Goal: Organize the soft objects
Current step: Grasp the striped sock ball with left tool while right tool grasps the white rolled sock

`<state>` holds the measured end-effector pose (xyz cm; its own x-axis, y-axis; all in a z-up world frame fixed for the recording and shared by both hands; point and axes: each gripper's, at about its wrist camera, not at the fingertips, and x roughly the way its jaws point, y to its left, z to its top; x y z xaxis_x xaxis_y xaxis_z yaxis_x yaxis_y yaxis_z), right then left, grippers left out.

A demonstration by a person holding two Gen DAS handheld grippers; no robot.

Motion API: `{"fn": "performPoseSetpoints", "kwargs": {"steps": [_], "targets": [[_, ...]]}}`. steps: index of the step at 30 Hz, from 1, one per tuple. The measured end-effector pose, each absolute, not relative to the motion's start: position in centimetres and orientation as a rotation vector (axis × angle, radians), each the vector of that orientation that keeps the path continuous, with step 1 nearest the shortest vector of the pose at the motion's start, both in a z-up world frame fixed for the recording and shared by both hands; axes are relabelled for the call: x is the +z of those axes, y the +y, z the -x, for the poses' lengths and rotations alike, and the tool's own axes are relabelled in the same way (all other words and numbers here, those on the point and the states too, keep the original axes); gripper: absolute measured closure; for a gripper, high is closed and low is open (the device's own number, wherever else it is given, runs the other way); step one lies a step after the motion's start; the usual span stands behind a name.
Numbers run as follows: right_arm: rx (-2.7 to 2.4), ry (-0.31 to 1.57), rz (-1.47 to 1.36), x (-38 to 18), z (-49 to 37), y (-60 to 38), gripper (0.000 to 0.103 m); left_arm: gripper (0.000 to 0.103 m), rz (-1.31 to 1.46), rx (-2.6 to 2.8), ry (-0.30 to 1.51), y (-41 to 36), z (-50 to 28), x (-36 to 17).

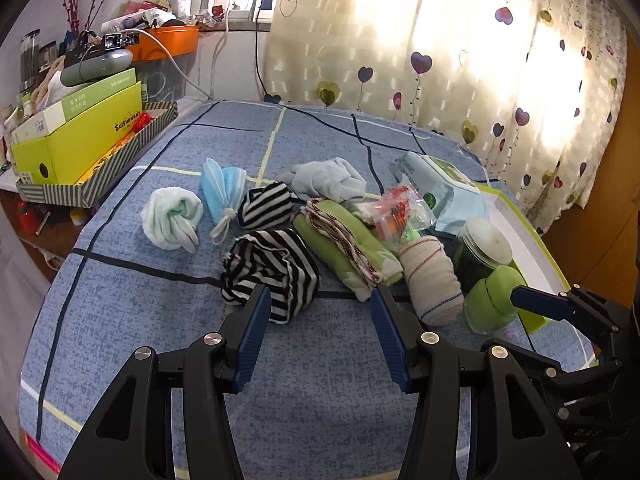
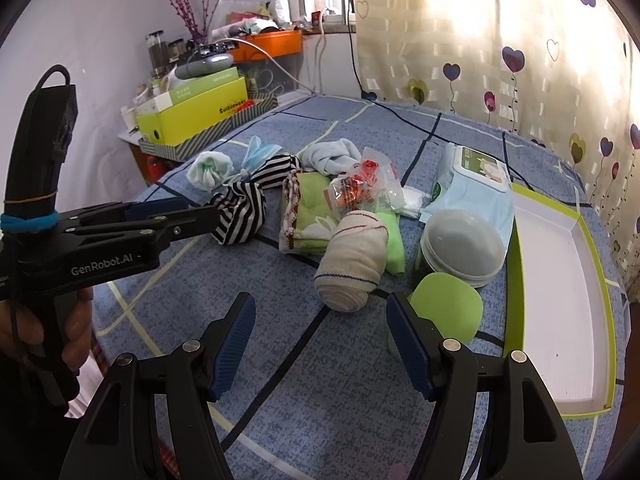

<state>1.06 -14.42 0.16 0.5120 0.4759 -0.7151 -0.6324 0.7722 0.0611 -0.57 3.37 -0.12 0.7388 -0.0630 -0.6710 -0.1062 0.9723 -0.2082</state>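
Note:
Soft things lie in a heap on the blue bed cover (image 1: 320,380). My left gripper (image 1: 320,304) is open just in front of a black-and-white striped cloth (image 1: 272,272), empty. A second striped bundle (image 1: 266,204), a white-green sock ball (image 1: 172,216), a blue face mask (image 1: 222,188), a pale blue cloth (image 1: 328,178), a green folded towel (image 1: 348,244) and a cream rolled sock (image 1: 430,276) lie behind. My right gripper (image 2: 320,316) is open and empty, just short of the cream rolled sock (image 2: 352,264). The left gripper also shows in the right wrist view (image 2: 176,216), beside the striped cloth (image 2: 240,212).
A white tray with green rim (image 2: 560,280) lies at the right. A jar with grey lid (image 2: 460,244), a green lidded container (image 2: 448,308), a wipes pack (image 2: 476,176) and a snack bag (image 2: 360,188) sit among the cloths. Yellow-green boxes (image 1: 80,140) stand at the left bed edge.

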Motion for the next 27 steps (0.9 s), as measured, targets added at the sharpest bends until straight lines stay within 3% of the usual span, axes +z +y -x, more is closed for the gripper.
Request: {"fn": "performPoseSetpoints", "kwargs": {"steps": [27], "targets": [[0.592,0.858,0.326,-1.9,-6.0,-9.9,0.035,0.050,0.305,0.040,0.770,8.4,-2.7,-2.7]]}}
